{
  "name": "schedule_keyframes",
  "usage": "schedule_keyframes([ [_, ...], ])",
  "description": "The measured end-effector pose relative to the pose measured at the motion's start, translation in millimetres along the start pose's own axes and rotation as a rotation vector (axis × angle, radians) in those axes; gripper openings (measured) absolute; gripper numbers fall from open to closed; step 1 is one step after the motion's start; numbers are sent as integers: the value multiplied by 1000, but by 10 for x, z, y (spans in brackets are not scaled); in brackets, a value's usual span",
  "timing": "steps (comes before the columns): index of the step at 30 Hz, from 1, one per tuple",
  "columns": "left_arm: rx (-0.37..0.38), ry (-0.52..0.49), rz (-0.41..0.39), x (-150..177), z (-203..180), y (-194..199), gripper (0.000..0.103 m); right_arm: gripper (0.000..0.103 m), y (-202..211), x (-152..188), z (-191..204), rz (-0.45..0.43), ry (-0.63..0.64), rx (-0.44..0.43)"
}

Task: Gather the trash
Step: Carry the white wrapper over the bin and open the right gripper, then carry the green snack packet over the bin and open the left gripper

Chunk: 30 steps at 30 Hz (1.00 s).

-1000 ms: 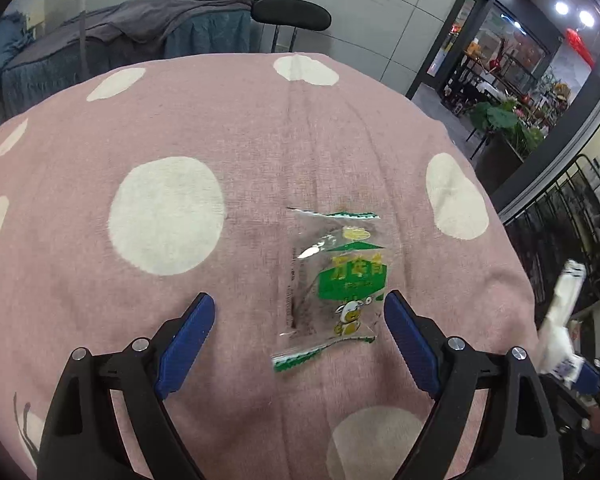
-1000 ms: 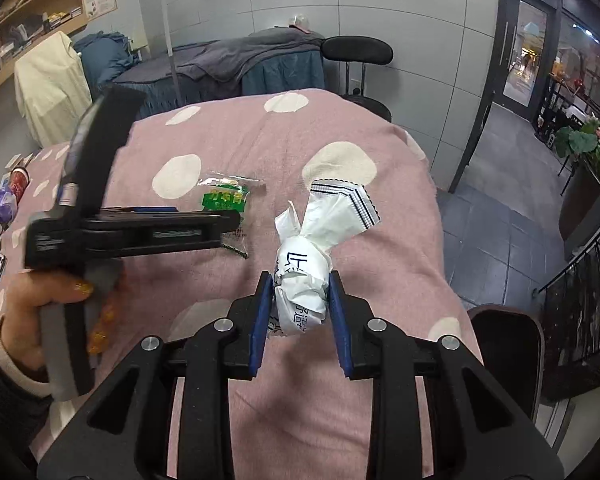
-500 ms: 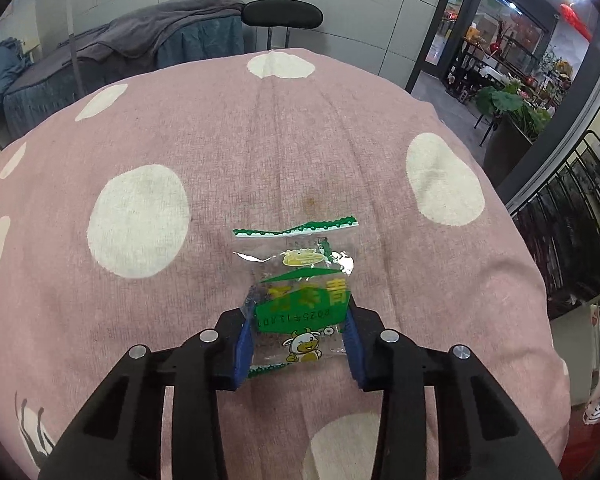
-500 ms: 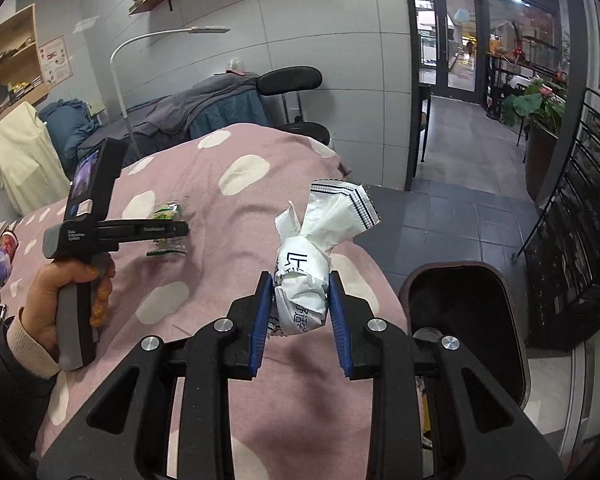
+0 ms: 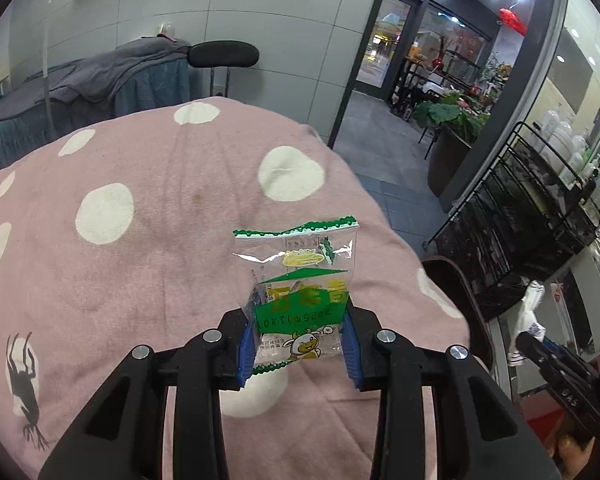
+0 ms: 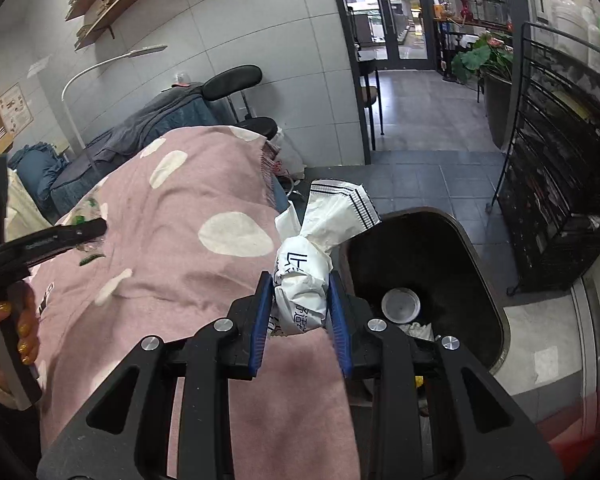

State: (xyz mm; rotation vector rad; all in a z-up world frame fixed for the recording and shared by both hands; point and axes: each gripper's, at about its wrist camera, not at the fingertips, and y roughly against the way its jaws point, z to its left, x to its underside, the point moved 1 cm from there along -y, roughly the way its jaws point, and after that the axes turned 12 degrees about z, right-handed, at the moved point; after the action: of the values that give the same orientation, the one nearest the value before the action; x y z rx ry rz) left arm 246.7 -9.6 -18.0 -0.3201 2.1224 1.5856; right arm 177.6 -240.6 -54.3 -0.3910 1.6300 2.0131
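Note:
My left gripper [image 5: 298, 344] is shut on a clear and green snack wrapper [image 5: 300, 280] and holds it up above the pink spotted blanket [image 5: 140, 248]. My right gripper [image 6: 300, 320] is shut on a crumpled white paper wrapper [image 6: 304, 280] at the bed's edge, next to a black trash bin [image 6: 428, 248]. The bin's rim also shows in the left wrist view [image 5: 456, 284]. The left gripper with its wrapper shows in the right wrist view [image 6: 60, 236]. The right gripper and white wrapper show at the far right of the left wrist view [image 5: 530, 316].
A round white lid [image 6: 400, 305] and scraps lie inside the bin. A black wire rack [image 6: 560, 184] stands right of the bin on the tiled floor. A massage bed with grey cover [image 5: 100, 76], a black stool [image 5: 224, 54] and a floor lamp [image 6: 100, 68] stand beyond.
My left gripper closed on the green wrapper and lifted it off the blanket. My right gripper carried the white wrapper right, from over the bed to the bin's side.

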Motion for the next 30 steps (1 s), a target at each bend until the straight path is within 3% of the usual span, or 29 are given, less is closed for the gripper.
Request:
schedule_keyframes([
  [14, 119, -147, 4, 230, -960, 12, 35, 29, -411, 198, -710, 83, -120, 59],
  [28, 158, -197, 48, 336, -1393, -144, 35, 29, -1145, 227, -1179, 184, -186, 147],
  [30, 158, -201, 53, 341, -1418, -164, 35, 33, -1236, 232, -1221, 195, -190, 157],
])
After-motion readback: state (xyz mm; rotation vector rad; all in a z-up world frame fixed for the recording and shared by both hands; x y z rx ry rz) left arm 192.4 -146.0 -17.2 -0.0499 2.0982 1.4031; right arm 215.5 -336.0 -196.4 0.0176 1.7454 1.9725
